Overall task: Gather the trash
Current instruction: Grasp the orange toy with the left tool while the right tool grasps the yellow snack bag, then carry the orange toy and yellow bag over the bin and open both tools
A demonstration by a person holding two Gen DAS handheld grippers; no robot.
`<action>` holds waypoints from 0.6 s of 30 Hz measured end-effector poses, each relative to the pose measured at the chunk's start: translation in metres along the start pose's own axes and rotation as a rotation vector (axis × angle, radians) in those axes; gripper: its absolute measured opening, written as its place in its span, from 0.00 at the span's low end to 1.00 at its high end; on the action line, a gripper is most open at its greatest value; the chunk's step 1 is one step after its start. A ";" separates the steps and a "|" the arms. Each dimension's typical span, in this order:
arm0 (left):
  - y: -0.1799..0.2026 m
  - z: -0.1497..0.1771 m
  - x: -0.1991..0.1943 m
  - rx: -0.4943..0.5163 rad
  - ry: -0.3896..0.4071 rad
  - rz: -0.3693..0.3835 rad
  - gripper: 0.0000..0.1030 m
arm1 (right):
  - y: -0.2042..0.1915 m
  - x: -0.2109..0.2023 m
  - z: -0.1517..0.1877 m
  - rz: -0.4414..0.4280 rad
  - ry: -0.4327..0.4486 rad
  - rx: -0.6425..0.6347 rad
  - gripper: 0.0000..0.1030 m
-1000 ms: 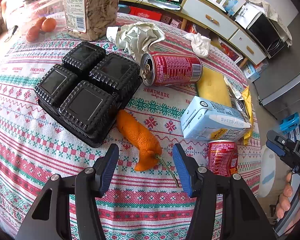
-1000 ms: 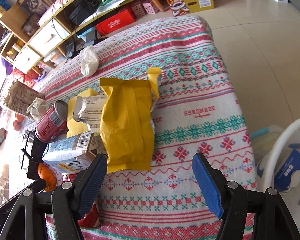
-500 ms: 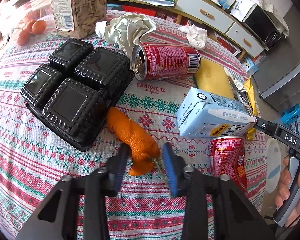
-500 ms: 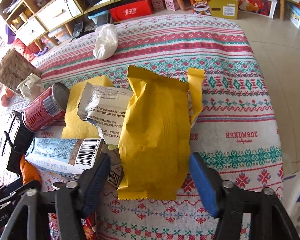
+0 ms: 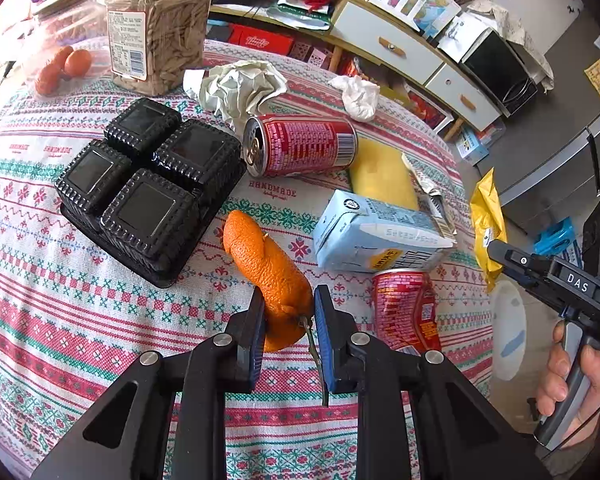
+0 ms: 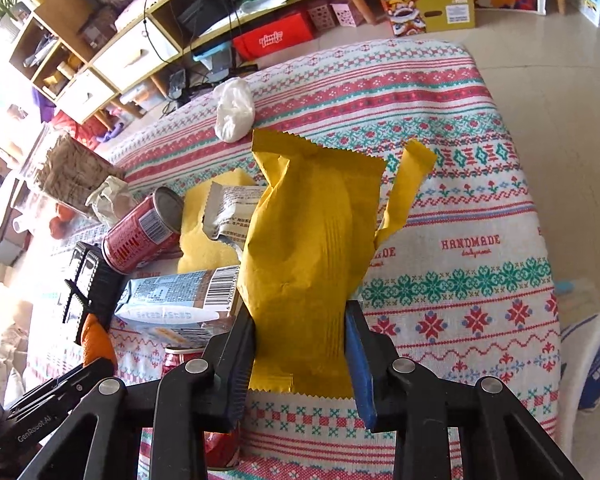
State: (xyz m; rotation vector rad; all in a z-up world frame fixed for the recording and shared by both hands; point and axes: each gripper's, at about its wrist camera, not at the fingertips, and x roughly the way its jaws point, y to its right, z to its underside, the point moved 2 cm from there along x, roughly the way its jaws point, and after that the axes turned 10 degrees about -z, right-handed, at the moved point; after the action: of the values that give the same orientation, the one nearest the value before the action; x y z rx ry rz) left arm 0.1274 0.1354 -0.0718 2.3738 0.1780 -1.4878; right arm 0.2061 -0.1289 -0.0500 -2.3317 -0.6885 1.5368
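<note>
The desk [image 5: 80,320], under a red, green and white knitted-pattern cloth, is strewn with rubbish. Largest in hand is the crinkled yellow foil snack bag [image 6: 312,248], lying near the desk's right edge: the right tool [image 6: 300,340] has just been closing and its jaws now pinch the bag's near end. Lift it slowly and straight up, since the loose torn strip could snag on the silver wrapper beside it. Smaller is the curled orange peel with a green stem [image 5: 272,276], near the front edge: the left tool [image 5: 288,320] has just been closing too, and now squeezes the peel's near end. Keep that grip gentle, as soft peel may tear, and clear the red dented drink can [image 5: 406,316] close by.
</note>
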 end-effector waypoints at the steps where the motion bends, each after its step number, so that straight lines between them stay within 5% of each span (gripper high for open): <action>1: 0.000 0.000 -0.004 -0.007 -0.002 0.023 0.23 | 0.000 -0.003 0.001 -0.016 0.005 0.010 0.37; 9: 0.008 -0.003 -0.036 -0.002 0.041 0.106 0.23 | -0.009 -0.030 0.011 -0.153 0.041 0.051 0.36; 18: 0.036 0.006 -0.053 0.084 0.084 0.079 0.23 | -0.002 -0.042 0.021 -0.073 0.029 0.050 0.36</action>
State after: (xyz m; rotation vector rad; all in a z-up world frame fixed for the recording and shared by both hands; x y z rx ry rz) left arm 0.1088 0.1036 -0.0189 2.4808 0.0425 -1.3865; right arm 0.1725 -0.1502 -0.0244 -2.2617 -0.7115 1.4694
